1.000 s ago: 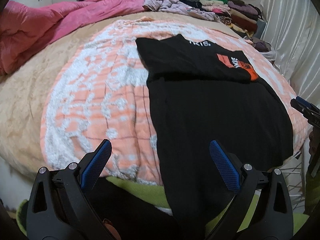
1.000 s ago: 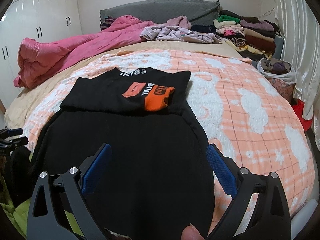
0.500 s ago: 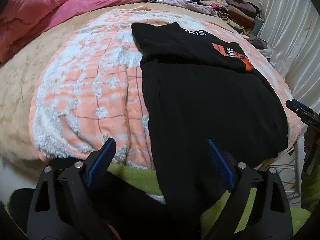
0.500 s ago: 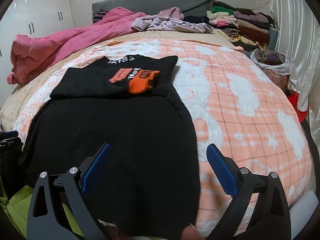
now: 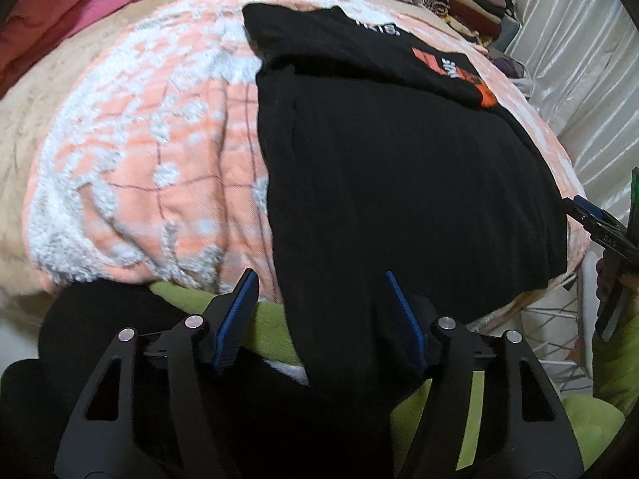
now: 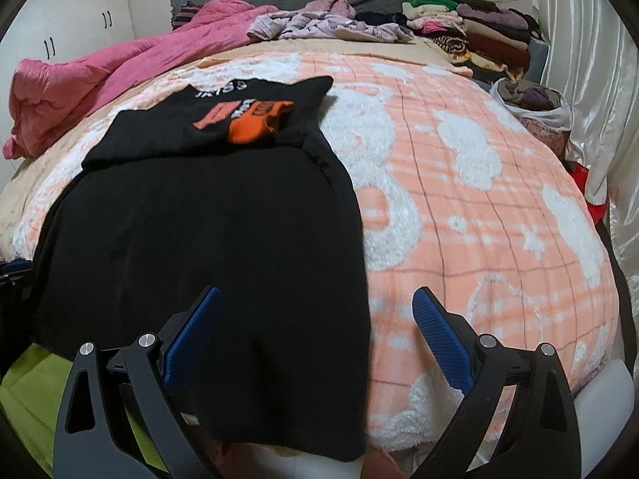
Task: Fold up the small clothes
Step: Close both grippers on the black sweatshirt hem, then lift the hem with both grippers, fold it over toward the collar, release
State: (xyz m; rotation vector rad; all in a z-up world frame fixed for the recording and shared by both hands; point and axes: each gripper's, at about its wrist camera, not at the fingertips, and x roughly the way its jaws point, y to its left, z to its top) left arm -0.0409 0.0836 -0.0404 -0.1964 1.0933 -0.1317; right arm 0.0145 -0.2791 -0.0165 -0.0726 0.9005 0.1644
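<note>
One flat black knit garment [image 6: 207, 231], fleecy checked blanket [image 6: 479, 207]

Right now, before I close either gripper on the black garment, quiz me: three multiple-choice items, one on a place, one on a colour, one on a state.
1. Where does the near hem of the black garment lie?
A. Hanging over the near edge of the bed
B. On the clothes pile by the curtain
C. Under the pink quilt

2. What colour is the printed patch on its folded-over top?
A. Green
B. Orange
C. Yellow

3. How does the right gripper stand?
A. Shut on the hem
B. Shut on nothing
C. Open, with the garment's right edge between its fingers

Answers: 1 A, the hem drapes off the peach blanket toward both grippers. 2 B, orange shows in both views. 3 C, both blue pads stand apart, pressing nothing.
</note>
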